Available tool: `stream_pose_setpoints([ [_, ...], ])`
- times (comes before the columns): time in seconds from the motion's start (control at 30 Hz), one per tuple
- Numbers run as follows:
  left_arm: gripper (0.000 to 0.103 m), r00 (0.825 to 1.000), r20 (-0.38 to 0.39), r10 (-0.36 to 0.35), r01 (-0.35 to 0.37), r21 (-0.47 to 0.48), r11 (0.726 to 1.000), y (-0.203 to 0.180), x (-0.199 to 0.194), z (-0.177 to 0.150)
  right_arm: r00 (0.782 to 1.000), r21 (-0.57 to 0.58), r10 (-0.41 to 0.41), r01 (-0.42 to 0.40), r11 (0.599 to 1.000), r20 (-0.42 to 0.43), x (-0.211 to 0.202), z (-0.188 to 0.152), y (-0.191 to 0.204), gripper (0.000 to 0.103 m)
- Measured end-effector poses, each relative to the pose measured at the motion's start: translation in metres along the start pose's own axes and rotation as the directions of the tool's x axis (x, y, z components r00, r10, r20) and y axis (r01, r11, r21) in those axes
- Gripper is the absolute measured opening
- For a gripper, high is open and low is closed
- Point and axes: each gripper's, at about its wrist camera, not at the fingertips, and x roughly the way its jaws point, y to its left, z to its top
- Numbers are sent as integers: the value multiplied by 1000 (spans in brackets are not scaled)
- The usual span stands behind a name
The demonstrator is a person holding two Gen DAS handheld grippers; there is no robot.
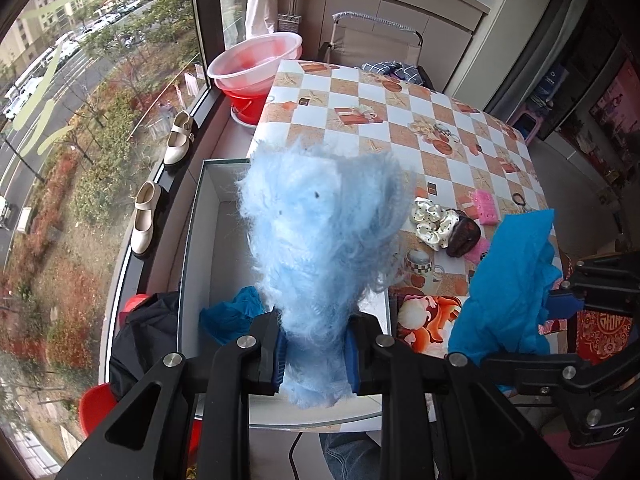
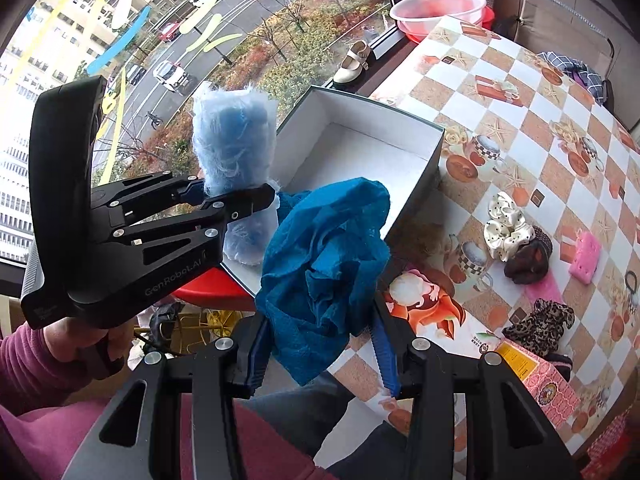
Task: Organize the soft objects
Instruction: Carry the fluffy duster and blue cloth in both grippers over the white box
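At the far left, beyond the window (image 1: 100, 100), two cream shoes (image 1: 146, 220) are sitting on the sill, and a pink basin (image 1: 256, 64) is resting on a red bucket (image 1: 244, 106) near the table's far corner. A white-lined box (image 1: 208, 240) is standing open at the table's left edge, with a crumpled bit of blue cloth (image 1: 232, 314) lying in its near corner.

The left gripper (image 1: 316, 354) is clenching a fluffy light-blue tuft (image 1: 320, 232), its blue pads pressing the lower part from both sides while the fuzzy bulk is sticking up above the box. In the right wrist view the same left gripper (image 2: 236, 196) is appearing side-on, held by a hand (image 2: 80, 340) in a magenta sleeve (image 2: 24, 364), with the tuft (image 2: 234, 136) hanging over the box (image 2: 360, 144).

Just to the right, the right gripper (image 2: 320, 354) is grasping a crumpled dark-blue net cloth (image 2: 328, 264), which is bunching up between its fingers above the table's near edge. From the left wrist view that cloth (image 1: 508, 288) is hanging beside the box, with the right gripper (image 1: 560, 300) only partly showing.

Further right on the checkered tablecloth (image 1: 400, 120), a cream dotted scrunchie (image 1: 432, 224) is touching a dark brown scrunchie (image 1: 464, 236), with a pink sponge (image 1: 486, 206) near them and a black hair tie (image 1: 520, 200) beyond. A leopard-print scrunchie (image 2: 540, 324) is lying near the front right edge, beside a pink patterned carton (image 2: 536, 384).
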Motion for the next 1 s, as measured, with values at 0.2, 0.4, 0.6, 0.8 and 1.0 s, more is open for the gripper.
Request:
stream_pose_setpoints([
  [0.2,25,1000,-6,6,-6,-30,1000,6,4,-2,1000,-12,12,-12,1000,-6,5,10,5,46],
  [0.4,25,1000,-9,10,-11,-38,999,7,7,-2,1000,-35,13,-13,999,-5,7,18,11,46],
  [0.6,25,1000,-12,16,-17,-51,999,9,11,-1,1000,-50,11,-11,999,-3,9,25,15,46],
  [0.8,25,1000,-11,23,-24,-60,998,11,14,0,1000,-58,5,-6,998,-4,11,30,14,46],
  [1.0,25,999,-6,43,-43,-71,997,18,20,7,1000,-44,-7,6,999,-6,17,38,6,46],
])
